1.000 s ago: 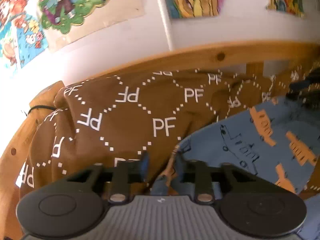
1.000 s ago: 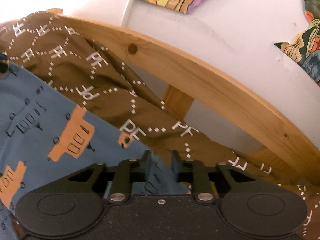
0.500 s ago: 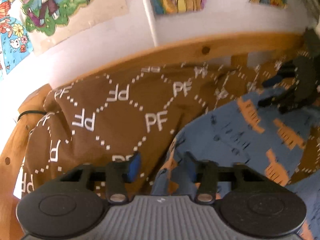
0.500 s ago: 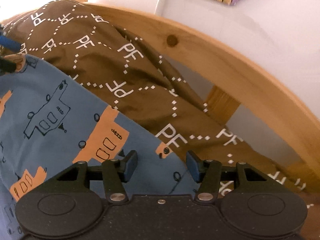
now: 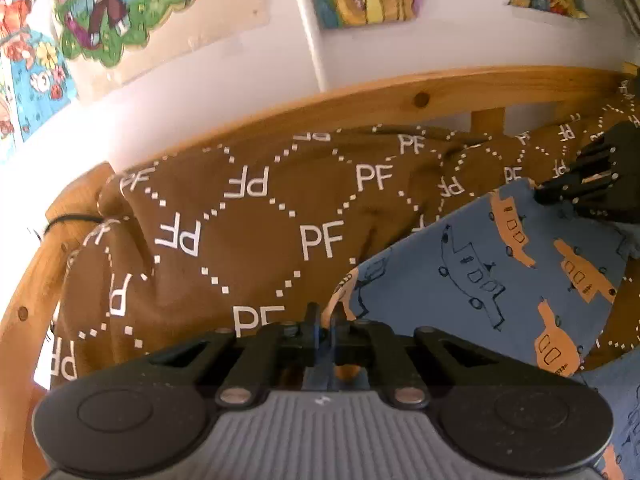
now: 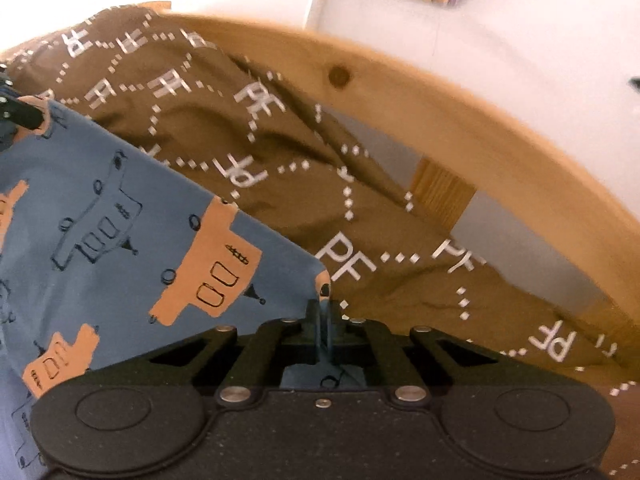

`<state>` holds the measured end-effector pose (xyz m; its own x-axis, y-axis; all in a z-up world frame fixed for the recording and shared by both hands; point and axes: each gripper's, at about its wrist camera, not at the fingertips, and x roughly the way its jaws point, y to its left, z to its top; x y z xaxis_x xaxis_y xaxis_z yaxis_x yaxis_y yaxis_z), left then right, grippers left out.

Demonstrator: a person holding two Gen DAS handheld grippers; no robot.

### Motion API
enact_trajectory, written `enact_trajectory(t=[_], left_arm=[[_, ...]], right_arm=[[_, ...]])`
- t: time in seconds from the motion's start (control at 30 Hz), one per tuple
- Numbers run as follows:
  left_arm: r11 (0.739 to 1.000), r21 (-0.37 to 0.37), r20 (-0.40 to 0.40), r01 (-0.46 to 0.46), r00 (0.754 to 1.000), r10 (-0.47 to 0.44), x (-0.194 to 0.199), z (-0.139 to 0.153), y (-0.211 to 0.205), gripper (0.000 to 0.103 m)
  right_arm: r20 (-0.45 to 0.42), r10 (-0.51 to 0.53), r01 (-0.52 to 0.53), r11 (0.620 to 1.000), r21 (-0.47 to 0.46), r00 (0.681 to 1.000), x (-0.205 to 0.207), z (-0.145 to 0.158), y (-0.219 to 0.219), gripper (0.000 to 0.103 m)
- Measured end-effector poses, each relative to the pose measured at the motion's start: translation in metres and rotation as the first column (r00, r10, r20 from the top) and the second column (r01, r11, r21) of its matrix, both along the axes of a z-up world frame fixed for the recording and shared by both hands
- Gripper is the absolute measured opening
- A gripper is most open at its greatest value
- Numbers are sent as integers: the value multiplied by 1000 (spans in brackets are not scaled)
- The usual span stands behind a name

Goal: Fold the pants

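The pants (image 5: 500, 272) are blue with orange and outlined vehicle prints; they lie on a brown bedspread (image 5: 256, 232) printed with white "PF". My left gripper (image 5: 325, 316) is shut on the pants' left corner edge. My right gripper (image 6: 325, 308) is shut on the pants (image 6: 120, 232) at their right corner. The right gripper also shows at the right edge of the left wrist view (image 5: 596, 176). The left gripper's tip shows at the left edge of the right wrist view (image 6: 16, 114).
A curved wooden bed rail (image 5: 400, 100) runs behind the bedspread, also in the right wrist view (image 6: 500, 140). A white wall with colourful posters (image 5: 120, 12) stands behind it.
Both grippers opened half a second ago and have now closed on the pants' edge. The pants' edge now stretches between them.
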<state>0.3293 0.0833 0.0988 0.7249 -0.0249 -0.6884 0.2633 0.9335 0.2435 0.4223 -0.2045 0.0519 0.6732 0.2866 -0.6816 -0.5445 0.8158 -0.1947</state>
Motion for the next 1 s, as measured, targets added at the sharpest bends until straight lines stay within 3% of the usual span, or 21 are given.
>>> enact_trajectory(t=[0.3,0.4,0.57,0.8,0.93,1.0], left_arm=[[995,16,143,98,985,-99,-53,15,6,4],[983,83,188,166,966,-179,-82,20,6,4],[939,216,193,268,931,-310,-132,13,-2,4],[859,319,87,400,891,-446,-188,-23,-11,4],[894,252,84,371,912,-402,-171,-23,-13,4],[903,252,104,348,918,-383,-154,-19,-15,10]], right_arm=[[222,57,-61,998,13,973,-97,51,-24,1],[266,79,-84,996,8,961,-153,52,-35,1],[284,93,-101,995,16,954,-226,40,-41,1],[254,150,-146,989,-36,955,-296,16,-28,1],[217,152,-146,988,-41,964,-304,4,-22,1],[204,154,-147,988,-45,967,-304,-1,-20,1]])
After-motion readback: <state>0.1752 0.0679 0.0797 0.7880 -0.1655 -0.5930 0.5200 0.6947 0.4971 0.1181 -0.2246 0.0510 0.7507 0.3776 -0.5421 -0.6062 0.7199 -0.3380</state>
